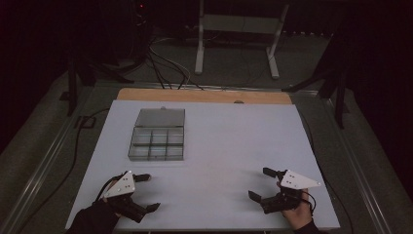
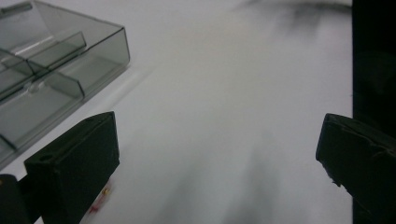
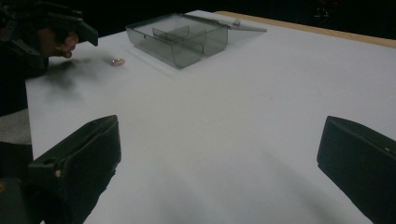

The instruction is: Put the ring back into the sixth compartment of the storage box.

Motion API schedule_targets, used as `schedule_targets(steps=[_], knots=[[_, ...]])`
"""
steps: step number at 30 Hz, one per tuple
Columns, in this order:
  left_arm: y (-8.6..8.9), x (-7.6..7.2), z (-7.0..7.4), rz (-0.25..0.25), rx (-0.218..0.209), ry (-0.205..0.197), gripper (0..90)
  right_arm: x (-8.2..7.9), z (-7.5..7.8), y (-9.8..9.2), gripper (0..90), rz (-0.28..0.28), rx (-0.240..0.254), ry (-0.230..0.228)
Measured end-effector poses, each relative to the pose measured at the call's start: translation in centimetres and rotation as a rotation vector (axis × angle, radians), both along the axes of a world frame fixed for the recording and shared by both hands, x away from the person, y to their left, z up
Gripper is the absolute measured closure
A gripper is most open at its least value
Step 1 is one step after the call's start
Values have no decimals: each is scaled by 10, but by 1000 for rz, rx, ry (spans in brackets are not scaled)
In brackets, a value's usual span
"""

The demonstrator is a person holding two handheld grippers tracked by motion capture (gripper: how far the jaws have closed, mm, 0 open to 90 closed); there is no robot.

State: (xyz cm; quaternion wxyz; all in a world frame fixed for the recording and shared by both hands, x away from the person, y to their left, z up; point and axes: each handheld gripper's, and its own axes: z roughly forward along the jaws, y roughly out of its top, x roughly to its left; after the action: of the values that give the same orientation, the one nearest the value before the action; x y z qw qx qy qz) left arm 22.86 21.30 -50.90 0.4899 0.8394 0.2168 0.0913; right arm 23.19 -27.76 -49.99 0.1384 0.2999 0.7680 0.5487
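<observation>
Down at the lower left of the high view, the left gripper (image 1: 147, 192) is resting over the white table (image 1: 229, 146) with its jaws standing wide apart and nothing between them; in its own view the two black jaws are sitting at the bottom corners with bare table between. At the lower right of the high view, the right gripper (image 1: 260, 183) is likewise gaping open and holding nothing, its jaws pointing toward the middle of the frame.

Just beyond the left gripper, toward the upper left of the high view, a clear smoky plastic box (image 1: 158, 143) is lying flat on the table with its lid (image 1: 160, 117) swung back and lying open on the far side. Box and lid together are running lengthwise up the frame, away from the person, and the open tray is showing its dividers, which are splitting it into small compartments. In the left gripper view the box (image 2: 51, 79) is occupying the upper left, one corner pointing toward the centre. In the right gripper view the box (image 3: 180, 39) is sitting at top centre, well apart from the jaws, and a small pinkish object (image 3: 117, 61), too small to identify, is lying on the table near the box's left side, close to the other gripper (image 3: 70, 28).
</observation>
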Motion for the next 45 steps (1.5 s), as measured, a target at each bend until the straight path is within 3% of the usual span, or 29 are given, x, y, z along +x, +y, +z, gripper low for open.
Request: schedule_targets(steps=[11,23,33,40,45], knots=[[-8,3,15,-1,-32,-16,5,0,0,3,0,9,12,3],[-5,12,27,53,-76,-29,5,-1,0,3,0,10,14,6],[0,24,29,115,-82,-20,5,-1,0,4,0,11,8,3],[3,32,27,187,-79,-10,6,0,0,4,0,10,7,4],[5,36,25,246,-54,-1,6,-1,0,4,0,9,9,6]])
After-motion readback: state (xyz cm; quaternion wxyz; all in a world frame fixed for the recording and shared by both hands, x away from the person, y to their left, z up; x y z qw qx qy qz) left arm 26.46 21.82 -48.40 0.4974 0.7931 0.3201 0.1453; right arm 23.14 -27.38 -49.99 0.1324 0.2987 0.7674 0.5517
